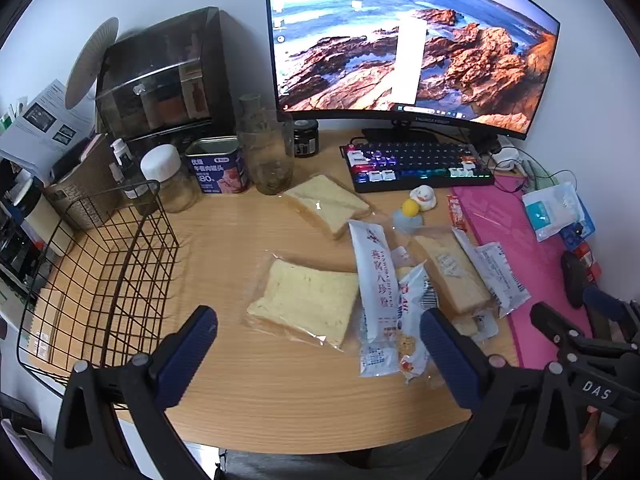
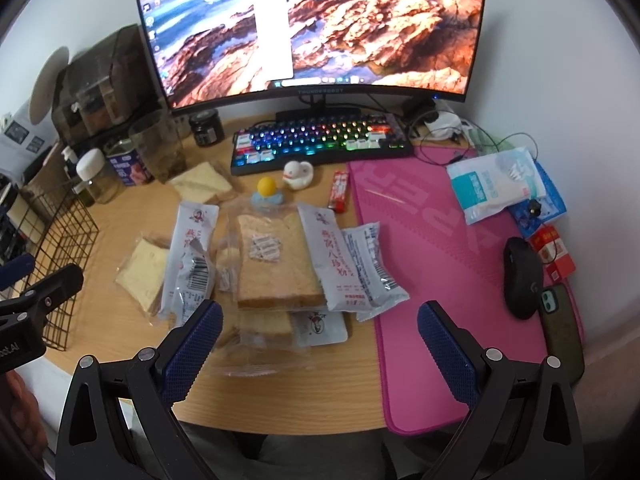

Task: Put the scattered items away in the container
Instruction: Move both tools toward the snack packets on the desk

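The left tool [image 1: 318,354] hangs nearest the lens with its blue-padded jaws spread wide and empty, tilted down over the pale wooden bench [image 1: 256,412]; just ahead of it lies a clear-wrapped slice of white bread [image 1: 306,300], flat, its long axis running away to the right; the black wire basket [image 1: 100,272] stands empty at the bench's left edge, so this hand is probably the nearer carrier. The right tool [image 2: 320,338] (equally wide, nothing held) hovers over the brown toast pack [image 2: 276,264] and white sachets [image 2: 324,254] beside the pink mat [image 2: 440,280]; the monitor [image 2: 316,28] and keyboard [image 2: 320,142] crowd the back.
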{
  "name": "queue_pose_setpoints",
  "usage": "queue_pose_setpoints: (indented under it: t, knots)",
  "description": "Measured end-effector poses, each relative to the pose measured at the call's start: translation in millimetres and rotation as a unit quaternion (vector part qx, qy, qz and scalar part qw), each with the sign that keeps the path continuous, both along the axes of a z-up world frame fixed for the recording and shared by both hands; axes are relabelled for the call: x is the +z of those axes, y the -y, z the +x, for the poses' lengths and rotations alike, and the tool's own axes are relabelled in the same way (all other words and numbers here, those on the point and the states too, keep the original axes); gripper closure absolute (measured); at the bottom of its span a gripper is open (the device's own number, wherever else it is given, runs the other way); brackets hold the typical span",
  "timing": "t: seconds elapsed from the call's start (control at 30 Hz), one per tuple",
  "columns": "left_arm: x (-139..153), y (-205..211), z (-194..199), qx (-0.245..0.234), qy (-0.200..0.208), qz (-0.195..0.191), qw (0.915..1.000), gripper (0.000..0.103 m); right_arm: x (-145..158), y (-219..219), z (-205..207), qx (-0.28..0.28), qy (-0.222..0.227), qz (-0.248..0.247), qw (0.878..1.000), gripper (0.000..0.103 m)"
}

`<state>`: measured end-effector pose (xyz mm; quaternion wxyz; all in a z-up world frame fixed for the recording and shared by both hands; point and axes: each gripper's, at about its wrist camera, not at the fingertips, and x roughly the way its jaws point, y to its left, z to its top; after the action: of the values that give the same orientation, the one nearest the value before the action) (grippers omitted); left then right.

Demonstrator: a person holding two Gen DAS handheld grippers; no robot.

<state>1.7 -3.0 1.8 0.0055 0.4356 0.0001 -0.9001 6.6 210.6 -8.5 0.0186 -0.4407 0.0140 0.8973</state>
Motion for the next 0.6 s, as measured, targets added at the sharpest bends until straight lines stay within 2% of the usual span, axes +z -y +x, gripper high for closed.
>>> queue_pose_setpoints:
  t: [0.6]
  knots:
    - [-1.1,-0.2,0.1,-0.005,0.003,0.003,1.0,0.001,0.8,1.5,-0.2,-0.001,-0.001,0.002,1.0,0.003]
